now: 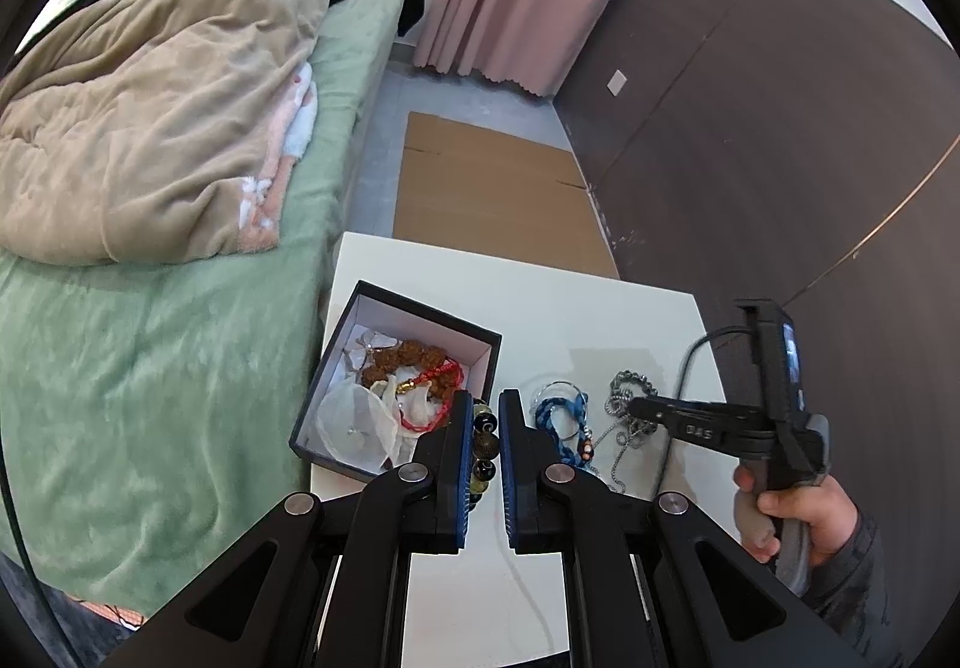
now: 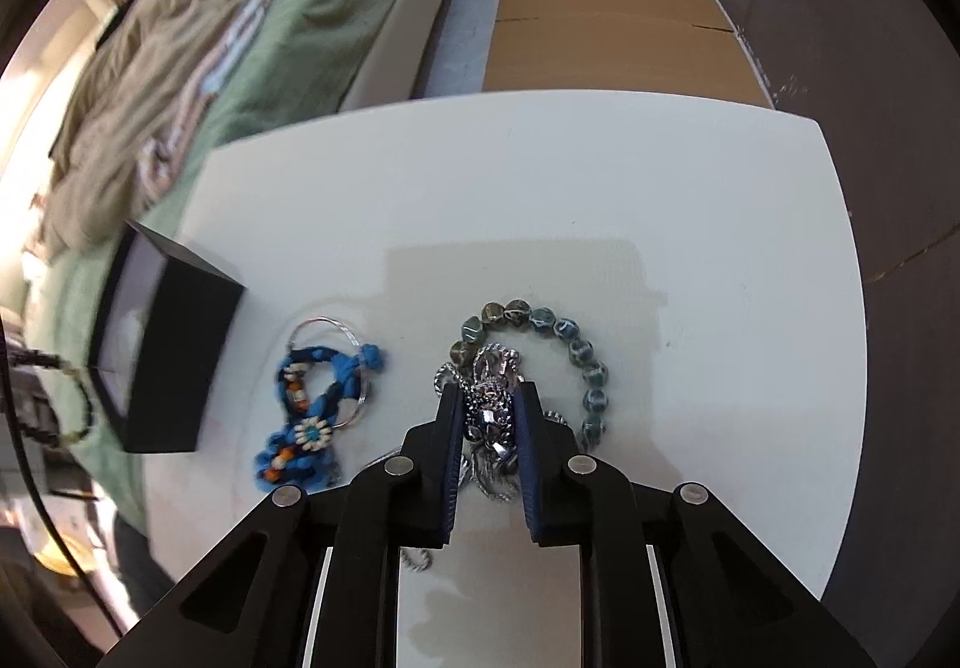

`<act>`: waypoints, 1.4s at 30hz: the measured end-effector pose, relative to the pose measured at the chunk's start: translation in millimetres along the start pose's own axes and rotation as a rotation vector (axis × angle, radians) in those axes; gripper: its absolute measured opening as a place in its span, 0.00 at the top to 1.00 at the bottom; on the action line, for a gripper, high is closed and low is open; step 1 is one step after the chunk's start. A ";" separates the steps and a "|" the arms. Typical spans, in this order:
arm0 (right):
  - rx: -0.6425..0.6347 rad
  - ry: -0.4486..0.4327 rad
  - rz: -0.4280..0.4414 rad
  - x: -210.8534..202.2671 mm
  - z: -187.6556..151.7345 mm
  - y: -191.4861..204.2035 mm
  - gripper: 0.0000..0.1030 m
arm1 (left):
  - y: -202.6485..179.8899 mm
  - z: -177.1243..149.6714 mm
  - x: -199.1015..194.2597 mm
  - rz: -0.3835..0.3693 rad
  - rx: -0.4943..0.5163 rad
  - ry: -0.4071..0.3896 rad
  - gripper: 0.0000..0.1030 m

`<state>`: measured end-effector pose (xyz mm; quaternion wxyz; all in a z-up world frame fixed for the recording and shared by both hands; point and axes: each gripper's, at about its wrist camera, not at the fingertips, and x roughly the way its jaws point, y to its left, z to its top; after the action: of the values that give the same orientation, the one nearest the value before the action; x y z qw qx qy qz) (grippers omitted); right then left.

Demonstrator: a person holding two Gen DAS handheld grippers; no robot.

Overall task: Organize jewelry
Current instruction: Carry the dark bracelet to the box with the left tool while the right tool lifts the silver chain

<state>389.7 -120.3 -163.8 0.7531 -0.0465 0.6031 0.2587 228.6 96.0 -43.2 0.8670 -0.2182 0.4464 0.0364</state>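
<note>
My left gripper [image 1: 485, 416] is shut on a dark beaded bracelet [image 1: 485, 446], held above the near right corner of the open black box [image 1: 420, 311]. Inside the box lie brown beads, a red cord and white tissue. On the white table [image 2: 600, 176] my right gripper [image 2: 491, 398] is shut on a silver chain [image 2: 489, 416] that lies tangled over a green bead bracelet [image 2: 591, 368]. A blue braided cord piece [image 2: 312, 416] with a thin silver ring lies to its left. In the left wrist view the right gripper [image 1: 636, 407] rests on the chain.
A bed with a green sheet [image 1: 150, 398] and a beige blanket [image 1: 150, 116] runs along the table's left side. Flat cardboard [image 1: 498, 194] lies on the floor beyond the table. A dark wall panel [image 1: 780, 128] stands to the right. A hand [image 1: 792, 512] holds the right gripper's handle.
</note>
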 end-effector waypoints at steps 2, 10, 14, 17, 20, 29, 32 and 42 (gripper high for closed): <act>0.023 -0.018 0.031 -8.6 -2.8 -4.4 0.82 | 0.3 1.7 0.3 -0.001 -0.002 -0.002 0.92; 0.053 -0.099 0.122 -41.6 -8.1 -2.1 0.82 | 0.1 11.3 2.6 -0.007 0.007 -0.013 0.92; 0.041 -0.168 0.151 -73.6 -8.0 9.1 0.82 | 4.0 18.2 4.8 -0.004 0.009 -0.017 0.92; 0.023 -0.224 0.164 -102.2 -5.5 20.2 0.82 | 8.8 22.5 10.4 0.000 0.003 -0.011 0.92; -0.002 -0.282 0.171 -133.0 -1.8 30.0 0.83 | 13.4 25.6 16.0 0.002 -0.003 -0.003 0.92; -0.072 -0.393 0.167 -194.3 10.3 65.8 0.82 | 25.6 36.2 36.3 0.005 -0.025 0.010 0.92; -0.091 -0.405 0.173 -202.2 13.1 77.9 0.83 | 29.8 39.8 45.6 -0.004 -0.042 0.023 0.92; -0.135 -0.384 0.209 -190.7 17.0 117.4 0.82 | 55.9 37.0 54.2 0.006 -0.121 0.066 0.91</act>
<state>325.9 -76.2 46.9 0.8184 0.0160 0.4317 0.3789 274.7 154.5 -86.6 0.8370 -0.2699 0.4723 0.0587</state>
